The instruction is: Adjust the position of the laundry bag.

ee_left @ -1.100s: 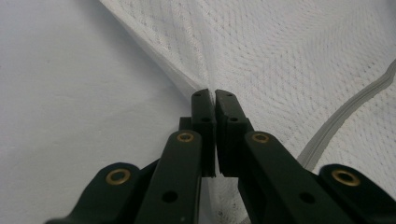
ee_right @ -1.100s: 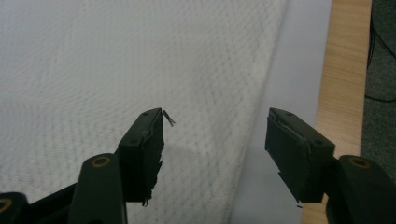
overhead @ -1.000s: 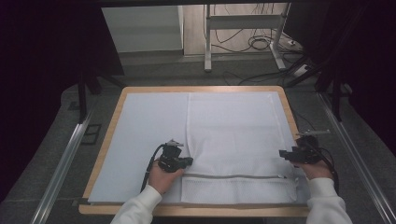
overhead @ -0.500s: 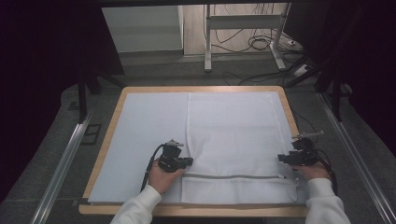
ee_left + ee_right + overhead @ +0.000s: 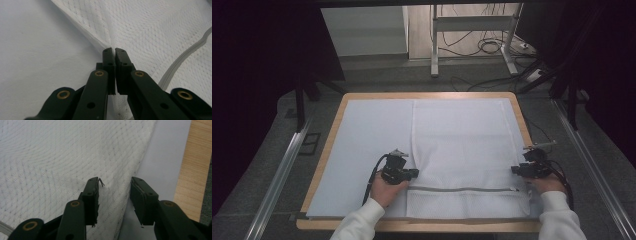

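Observation:
A white mesh bag [image 5: 462, 140] with a grey zipper [image 5: 462, 189] lies flat on the right half of a white sheet [image 5: 372, 130]. My left gripper [image 5: 414, 174] sits at the bag's left edge, just above the zipper's end. In the left gripper view it [image 5: 115, 51] is shut on the seam of the mesh bag [image 5: 155, 32], with the zipper [image 5: 185, 56] to the right. My right gripper [image 5: 518, 170] is at the bag's right edge. Its jaws have just been closing and stand apart [image 5: 115, 182] astride the edge of the mesh bag [image 5: 50, 157], not pressing on it.
The sheet covers a wooden board [image 5: 327, 150] whose rim shows along all sides and in the right gripper view [image 5: 195, 170]. Metal rails [image 5: 282, 170] run along both sides of the board. Behind it are a desk frame [image 5: 472, 25] and cables on the floor.
The right gripper has shifted slightly toward the front edge of the board, at the bag's right edge. The left hand and its gripper have kept still.

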### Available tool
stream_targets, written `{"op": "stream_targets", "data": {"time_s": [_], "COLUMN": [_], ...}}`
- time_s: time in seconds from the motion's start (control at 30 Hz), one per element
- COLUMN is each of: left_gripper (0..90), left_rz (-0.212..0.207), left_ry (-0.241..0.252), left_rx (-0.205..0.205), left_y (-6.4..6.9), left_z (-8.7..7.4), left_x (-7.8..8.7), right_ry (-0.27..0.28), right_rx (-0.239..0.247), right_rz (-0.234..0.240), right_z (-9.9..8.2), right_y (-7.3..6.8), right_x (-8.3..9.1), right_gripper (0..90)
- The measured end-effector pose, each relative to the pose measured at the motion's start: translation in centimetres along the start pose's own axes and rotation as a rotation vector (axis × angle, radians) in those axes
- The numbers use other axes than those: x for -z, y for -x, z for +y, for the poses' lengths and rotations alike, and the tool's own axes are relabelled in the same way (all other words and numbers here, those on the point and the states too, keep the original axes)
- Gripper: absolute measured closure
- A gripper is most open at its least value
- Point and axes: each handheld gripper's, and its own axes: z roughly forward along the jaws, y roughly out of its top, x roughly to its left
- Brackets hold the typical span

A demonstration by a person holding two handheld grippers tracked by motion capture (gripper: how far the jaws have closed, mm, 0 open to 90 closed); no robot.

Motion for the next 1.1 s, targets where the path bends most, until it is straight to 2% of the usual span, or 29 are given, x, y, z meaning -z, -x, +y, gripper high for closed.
{"op": "stream_targets", "data": {"time_s": [0.07, 0.17, 0.2, 0.23, 0.3, 0.33, 0.37, 0.5, 1.1], "left_gripper": [88.0, 88.1, 88.1, 88.1, 88.1, 88.1, 88.1, 88.2, 88.6], "left_rz": [0.000, 0.000, 0.000, 0.000, 0.000, 0.000, 0.001, 0.001, -0.001], "left_ry": [-0.001, -0.001, -0.001, -0.001, -0.001, -0.001, -0.007, -0.007, 0.002], "left_rx": [-0.001, 0.000, 0.000, 0.000, 0.000, 0.000, -0.008, -0.011, -0.006], "left_y": [-0.01, 0.02, 0.02, 0.02, 0.02, 0.03, 0.00, 0.06, -0.42], "left_z": [0.00, 0.00, 0.00, 0.01, 0.01, 0.01, 0.02, 0.04, 0.07], "left_x": [0.02, -0.01, -0.02, -0.03, -0.03, -0.02, 0.02, 0.08, 0.57], "right_ry": [-0.002, -0.002, -0.002, -0.001, 0.000, -0.002, -0.001, -0.001, 0.039], "right_rx": [0.002, 0.004, 0.006, 0.012, 0.020, 0.025, 0.032, 0.040, 0.033], "right_rz": [-0.010, -0.013, -0.015, -0.020, -0.026, -0.017, -0.014, -0.012, 0.010], "right_z": [0.01, 0.00, 0.00, 0.00, 0.00, 0.05, 0.08, 0.17, 0.08], "right_y": [-0.02, -0.05, -0.08, -0.19, -0.22, -0.40, -0.47, -0.79, -0.91], "right_x": [-0.01, -0.02, -0.02, -0.01, -0.03, -0.05, -0.08, -0.13, -0.16], "right_gripper": [54.8, 57.0, 59.4, 65.4, 68.5, 75.5, 78.5, 84.5, 87.1]}}
